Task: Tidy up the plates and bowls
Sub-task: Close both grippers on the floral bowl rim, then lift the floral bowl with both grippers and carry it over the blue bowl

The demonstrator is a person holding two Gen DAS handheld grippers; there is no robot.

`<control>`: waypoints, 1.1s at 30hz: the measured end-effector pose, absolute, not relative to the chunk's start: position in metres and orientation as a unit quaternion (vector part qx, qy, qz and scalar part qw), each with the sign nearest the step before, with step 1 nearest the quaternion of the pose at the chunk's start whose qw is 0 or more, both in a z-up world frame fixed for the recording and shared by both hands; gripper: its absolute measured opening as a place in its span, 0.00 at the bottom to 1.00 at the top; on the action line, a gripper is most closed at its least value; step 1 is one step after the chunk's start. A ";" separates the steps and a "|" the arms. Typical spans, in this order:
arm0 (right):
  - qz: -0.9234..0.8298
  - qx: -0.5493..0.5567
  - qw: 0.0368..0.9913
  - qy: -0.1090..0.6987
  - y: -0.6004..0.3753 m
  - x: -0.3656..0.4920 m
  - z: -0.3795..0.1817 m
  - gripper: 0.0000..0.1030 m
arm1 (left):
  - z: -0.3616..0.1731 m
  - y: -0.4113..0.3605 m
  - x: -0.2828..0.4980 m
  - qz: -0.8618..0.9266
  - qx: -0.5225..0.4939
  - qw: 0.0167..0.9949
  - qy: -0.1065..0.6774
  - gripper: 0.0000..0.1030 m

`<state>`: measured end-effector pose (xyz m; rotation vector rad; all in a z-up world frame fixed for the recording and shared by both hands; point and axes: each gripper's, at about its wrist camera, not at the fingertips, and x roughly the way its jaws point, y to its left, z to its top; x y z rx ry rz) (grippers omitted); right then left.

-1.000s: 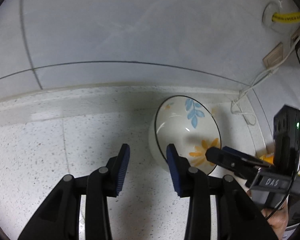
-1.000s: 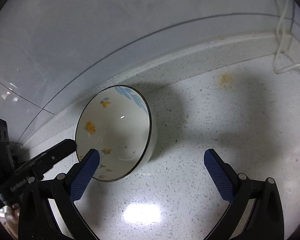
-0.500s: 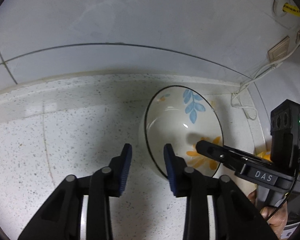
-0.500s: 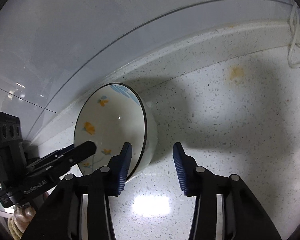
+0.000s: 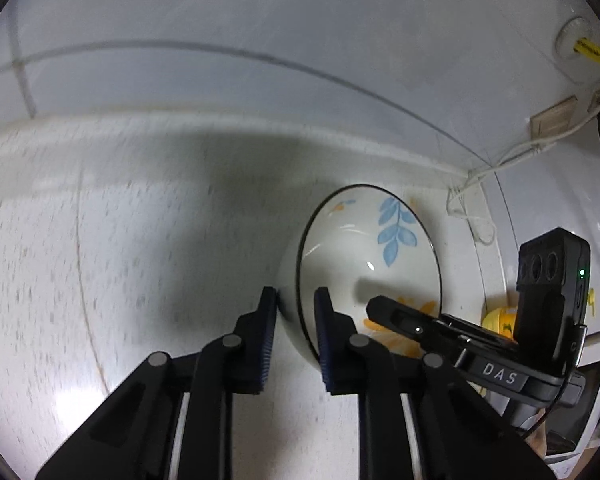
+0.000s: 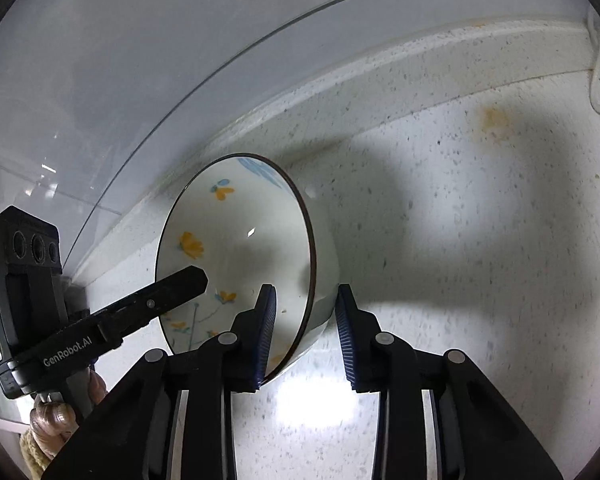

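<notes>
Bowl (image 6: 240,248): glazed ceramic on speckled counter (image 6: 460,240), stiff, slippery, breakable. Left gripper (image 5: 296,304) and right gripper (image 6: 305,300), jaws just closing, apparently pinch its rim at 9 and 3 o'clock.

A white bowl (image 6: 240,248) with a dark rim and painted orange flowers and blue leaves stands tilted on the speckled countertop (image 6: 480,240), close to the glossy wall (image 6: 140,60) at twelve o'clock. The right gripper (image 6: 306,300), at six o'clock, has just been closing its jaws, and they straddle the bowl's right-hand wall, one blue pad inside and one outside, both touching it. The left gripper (image 6: 194,276) reaches in from eight o'clock, its black finger (image 6: 172,286) lying across the bowl's left rim.
</notes>
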<state>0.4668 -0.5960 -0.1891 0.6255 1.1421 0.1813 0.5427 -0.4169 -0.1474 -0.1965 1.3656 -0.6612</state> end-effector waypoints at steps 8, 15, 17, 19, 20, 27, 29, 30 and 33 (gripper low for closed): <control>0.086 0.288 0.787 0.539 -0.567 0.409 -0.177 0.26 | -0.124 -0.382 0.475 -0.309 -0.080 0.714 0.623 0.17; 0.092 0.298 0.789 0.530 -0.539 0.322 -0.138 0.26 | -0.077 -0.326 0.387 -0.324 -0.083 0.714 0.615 0.17; 0.089 0.292 0.795 0.524 -0.521 0.289 -0.122 0.26 | -0.063 -0.306 0.359 -0.327 -0.080 0.717 0.611 0.17; 0.088 0.289 0.799 0.520 -0.503 0.265 -0.110 0.27 | -0.048 -0.280 0.326 -0.331 -0.075 0.720 0.605 0.17; 0.088 0.289 0.801 0.516 -0.492 0.245 -0.101 0.27 | -0.043 -0.266 0.313 -0.332 -0.076 0.719 0.605 0.17; 0.085 0.279 0.804 0.518 -0.428 0.174 -0.079 0.27 | -0.034 -0.194 0.237 -0.333 -0.068 0.705 0.623 0.17; 0.083 0.276 0.801 0.525 -0.419 0.170 -0.085 0.27 | -0.036 -0.177 0.226 -0.330 -0.063 0.707 0.622 0.17; 0.082 0.279 0.796 0.530 -0.410 0.163 -0.091 0.27 | -0.037 -0.173 0.223 -0.329 -0.060 0.708 0.622 0.17; 0.083 0.291 0.782 0.545 -0.400 0.161 -0.110 0.26 | -0.041 -0.162 0.217 -0.326 -0.053 0.709 0.622 0.17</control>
